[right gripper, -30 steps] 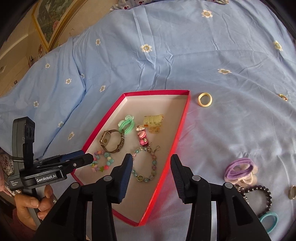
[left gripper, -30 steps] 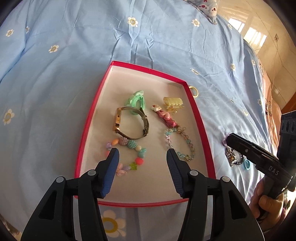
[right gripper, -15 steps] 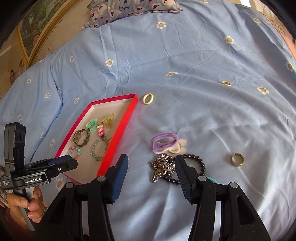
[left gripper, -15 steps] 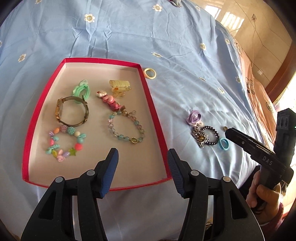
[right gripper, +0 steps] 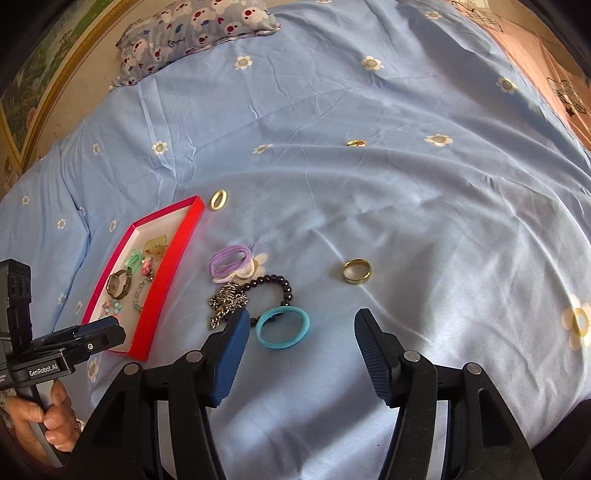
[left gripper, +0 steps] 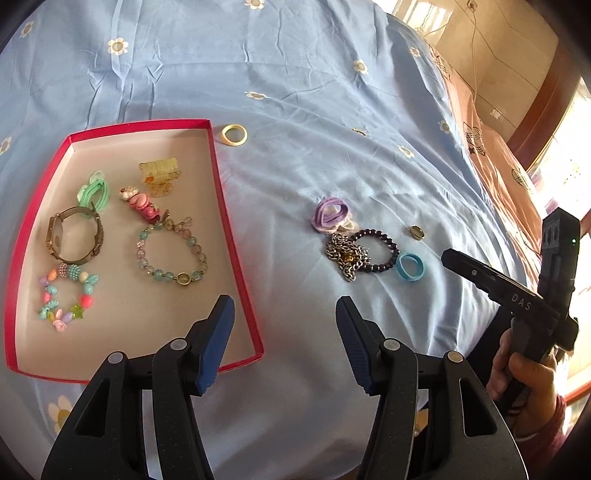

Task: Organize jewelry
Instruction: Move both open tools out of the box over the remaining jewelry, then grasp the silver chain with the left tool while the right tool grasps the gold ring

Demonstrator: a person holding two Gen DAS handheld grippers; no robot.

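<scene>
Bedsheet [right gripper: 406, 192], blue with daisies, carries a red tray [left gripper: 236, 236] and patterned pillow [right gripper: 192, 33]; both grippers' jaws released, empty.

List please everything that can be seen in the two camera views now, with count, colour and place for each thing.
tray: 1, red rim, pale inside, on the bedspread
watch: 1, brownish, in tray
bead bracelets: 2, one aqua, one multicolour, in tray
hair clips: 2, yellow and pink, in tray
green hair tie: 1, in tray
cream ring: 1, beside tray's far corner
purple hair tie: 1, on bedspread
silver chain: 1, touching dark bead bracelet
blue ring: 1, nearest right gripper
gold rings: 2, on bedspread
bedspread: 1, blue, flowers
pillow: 1, patterned, far end
left gripper: open
right gripper: open
</scene>
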